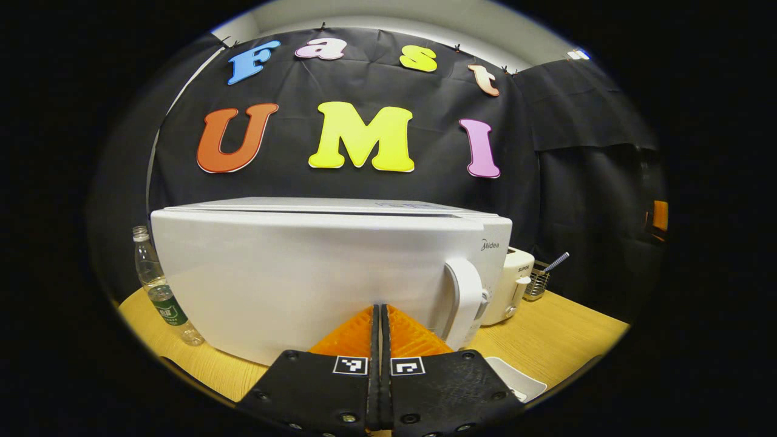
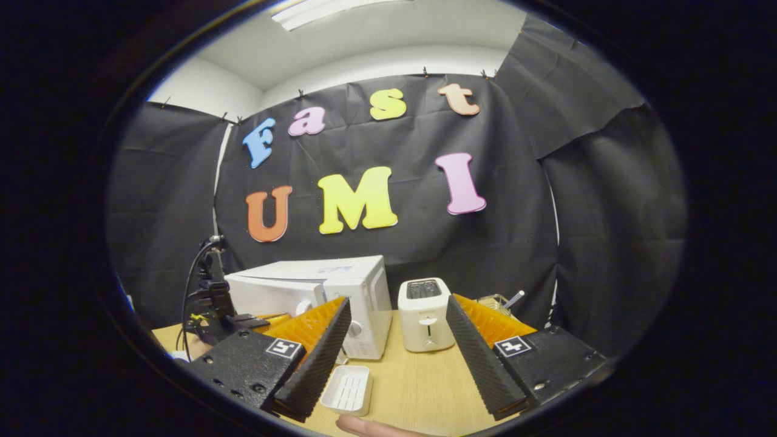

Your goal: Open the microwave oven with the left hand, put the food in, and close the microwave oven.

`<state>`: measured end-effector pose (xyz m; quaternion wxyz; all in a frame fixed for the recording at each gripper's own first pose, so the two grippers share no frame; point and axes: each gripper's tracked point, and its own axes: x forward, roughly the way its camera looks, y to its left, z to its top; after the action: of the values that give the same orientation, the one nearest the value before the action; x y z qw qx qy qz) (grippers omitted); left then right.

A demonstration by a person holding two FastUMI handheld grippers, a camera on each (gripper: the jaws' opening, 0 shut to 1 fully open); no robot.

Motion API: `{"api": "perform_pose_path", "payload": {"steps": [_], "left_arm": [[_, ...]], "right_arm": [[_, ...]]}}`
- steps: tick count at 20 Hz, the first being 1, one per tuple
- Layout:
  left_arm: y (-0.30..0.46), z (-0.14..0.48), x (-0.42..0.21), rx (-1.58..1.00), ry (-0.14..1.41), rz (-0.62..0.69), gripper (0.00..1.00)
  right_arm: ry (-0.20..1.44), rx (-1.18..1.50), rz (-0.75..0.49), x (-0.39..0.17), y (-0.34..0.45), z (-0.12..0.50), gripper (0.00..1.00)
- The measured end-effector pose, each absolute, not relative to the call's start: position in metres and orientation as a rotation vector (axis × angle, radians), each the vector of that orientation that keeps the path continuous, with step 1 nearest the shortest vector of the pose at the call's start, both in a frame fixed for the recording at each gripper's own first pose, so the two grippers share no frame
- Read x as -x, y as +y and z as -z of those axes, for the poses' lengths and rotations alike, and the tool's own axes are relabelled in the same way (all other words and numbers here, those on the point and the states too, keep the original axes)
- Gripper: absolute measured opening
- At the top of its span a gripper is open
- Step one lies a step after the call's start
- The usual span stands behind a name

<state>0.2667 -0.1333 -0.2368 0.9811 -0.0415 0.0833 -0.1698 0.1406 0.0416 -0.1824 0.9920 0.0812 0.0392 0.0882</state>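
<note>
Currently logged:
microwave (image 1: 315,273): sat on wooden table (image 1: 564,340), door shut, front facing left gripper (image 1: 380,315), long axis left-right
handle (image 1: 464,300): upright, door's right edge
left gripper: fingers pressed together
right gripper (image 2: 397,346): fingers spread
writing: "Midea" on microwave

A wooden table (image 2: 419,388) carried the clutter. A white toaster (image 2: 426,314) stood upright toward the far side, near the middle. A wire utensil rack (image 1: 536,284) with a grey-handled utensil sat just right of it, against the black cloth wall. A clear plastic water bottle (image 1: 159,288) with a green label stood at far left. An empty white ribbed tray (image 2: 348,389) lay near the front edge.
</note>
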Motion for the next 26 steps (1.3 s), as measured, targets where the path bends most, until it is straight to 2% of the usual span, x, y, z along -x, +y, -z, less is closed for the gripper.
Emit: {"api": "perform_pose_path", "payload": {"steps": [1, 5, 6, 7, 8, 16, 17, 18, 21, 23, 25, 26], "left_arm": [[-0.136, 0.237, -0.273, 0.087, 0.174, 0.327, 0.0], [-0.154, 0.227, -0.281, 0.04, 0.13, 0.3, 0.0], [-0.154, 0.228, -0.281, 0.026, 0.129, 0.283, 0.0], [-0.154, 0.227, -0.281, 0.009, 0.118, 0.274, 0.0], [-0.154, 0.228, -0.282, 0.007, 0.122, 0.272, 0.0], [-0.155, 0.228, -0.28, 0.095, 0.171, 0.283, 0.0], [-0.156, 0.228, -0.28, 0.089, 0.174, 0.28, 0.0], [-0.155, 0.229, -0.279, 0.09, 0.18, 0.279, 0.0], [-0.152, 0.23, -0.277, 0.109, 0.203, 0.293, 0.0], [-0.129, 0.23, -0.263, 0.127, 0.253, 0.228, 0.11], [-0.111, 0.204, -0.235, 0.14, 0.221, 0.211, 0.04], [-0.102, 0.191, -0.223, 0.123, 0.204, 0.199, 0.27]], "right_arm": [[0.088, -0.168, -0.18, -0.145, 0.04, 0.187, 1.0], [0.115, -0.188, -0.17, -0.157, 0.029, 0.203, 1.0], [0.123, -0.194, -0.167, -0.158, 0.026, 0.206, 0.89], [0.131, -0.199, -0.165, -0.159, 0.025, 0.21, 0.89], [0.138, -0.204, -0.163, -0.159, 0.024, 0.212, 1.0], [0.168, -0.214, -0.13, -0.148, 0.02, 0.215, 1.0], [0.175, -0.211, -0.122, -0.145, 0.019, 0.215, 0.89], [0.18, -0.206, -0.116, -0.143, 0.02, 0.215, 1.0], [0.204, -0.197, -0.093, -0.133, 0.021, 0.211, 1.0], [0.216, -0.193, -0.092, -0.121, 0.028, 0.206, 1.0], [0.219, -0.211, -0.103, -0.106, 0.033, 0.198, 1.0], [0.219, -0.208, -0.096, -0.1, 0.033, 0.195, 1.0]]}}
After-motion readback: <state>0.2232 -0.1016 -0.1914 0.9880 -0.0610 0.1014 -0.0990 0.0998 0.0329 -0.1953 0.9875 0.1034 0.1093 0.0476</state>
